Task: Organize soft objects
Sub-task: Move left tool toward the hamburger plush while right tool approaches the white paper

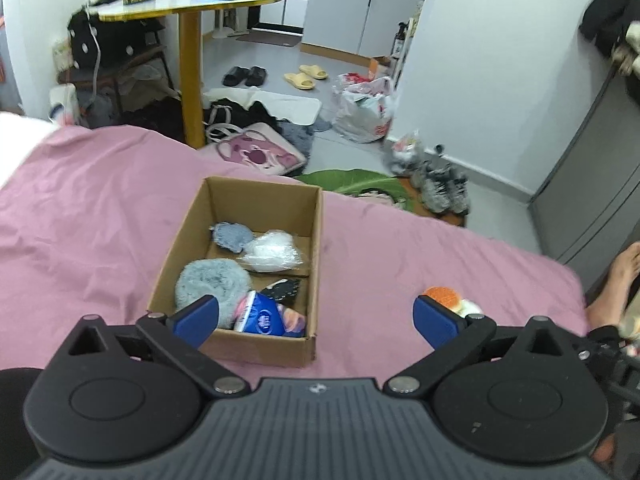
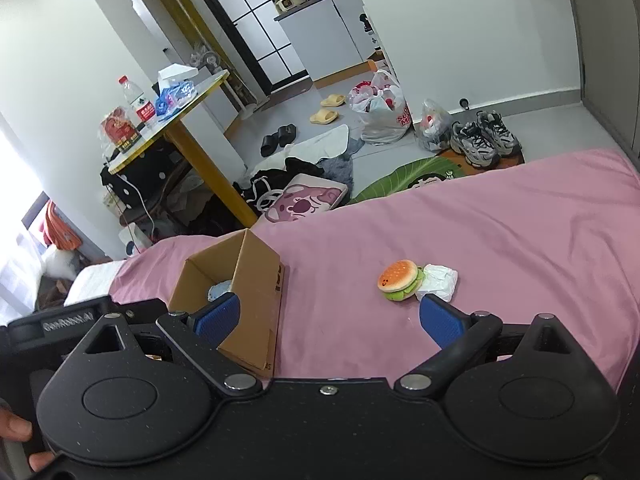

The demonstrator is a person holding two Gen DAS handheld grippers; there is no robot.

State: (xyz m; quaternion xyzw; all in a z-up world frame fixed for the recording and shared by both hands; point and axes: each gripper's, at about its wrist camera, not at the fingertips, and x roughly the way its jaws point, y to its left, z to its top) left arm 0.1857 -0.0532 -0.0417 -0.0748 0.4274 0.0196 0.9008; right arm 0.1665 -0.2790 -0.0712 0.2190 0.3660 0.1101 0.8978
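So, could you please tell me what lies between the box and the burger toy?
Only bare pink sheet lies between the box and the burger toy, as the right wrist view shows.

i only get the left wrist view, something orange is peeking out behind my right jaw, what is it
Observer: A plush hamburger, lying on the pink bedsheet.
Operator: anything next to it
Observer: Yes, a white wrapped packet touches its right side.
Operator: is the right gripper holding anything
Observer: No, the right gripper is open and empty, short of the hamburger.
Operator: how does the box sit from that side
Observer: The cardboard box stands to the left of the hamburger, apart from it, with bare sheet between.
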